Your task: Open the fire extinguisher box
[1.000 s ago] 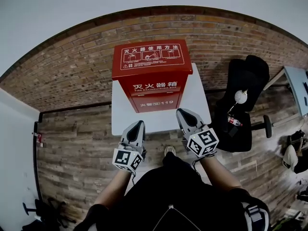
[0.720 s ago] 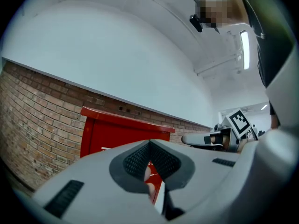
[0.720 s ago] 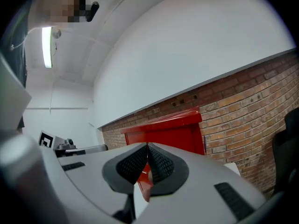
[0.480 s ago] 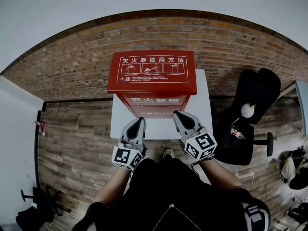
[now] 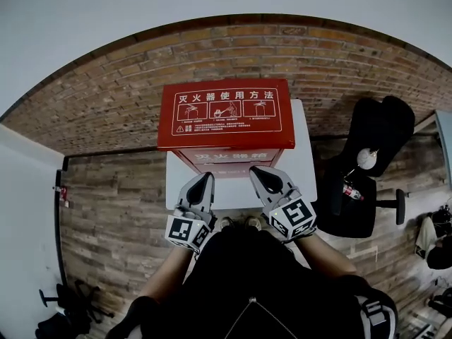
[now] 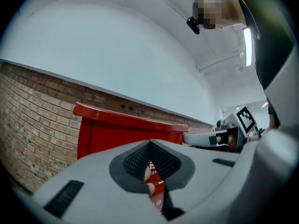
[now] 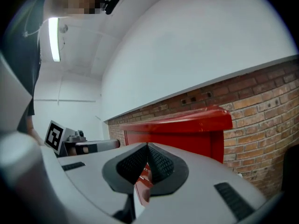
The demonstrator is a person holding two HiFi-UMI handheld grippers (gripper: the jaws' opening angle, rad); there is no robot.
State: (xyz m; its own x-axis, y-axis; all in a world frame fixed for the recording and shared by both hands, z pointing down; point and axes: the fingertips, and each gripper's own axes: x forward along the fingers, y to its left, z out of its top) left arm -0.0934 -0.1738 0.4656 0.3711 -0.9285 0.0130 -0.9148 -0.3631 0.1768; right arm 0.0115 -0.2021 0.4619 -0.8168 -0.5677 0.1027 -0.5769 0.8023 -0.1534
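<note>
Two grippers before the closed fire extinguisher box.
The red fire extinguisher box (image 5: 226, 115) stands at upper centre on a white tabletop (image 5: 300, 164), in front of a brick wall (image 5: 106, 111). The left gripper (image 5: 203, 183) and right gripper (image 5: 260, 175), jaws together and empty, sit side by side just below its front.

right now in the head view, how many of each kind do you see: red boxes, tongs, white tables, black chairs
red fire extinguisher box: 1
tongs: 2, left tongs and right tongs, both shut and empty
white table: 1
black chair: 1
total: 5
</note>
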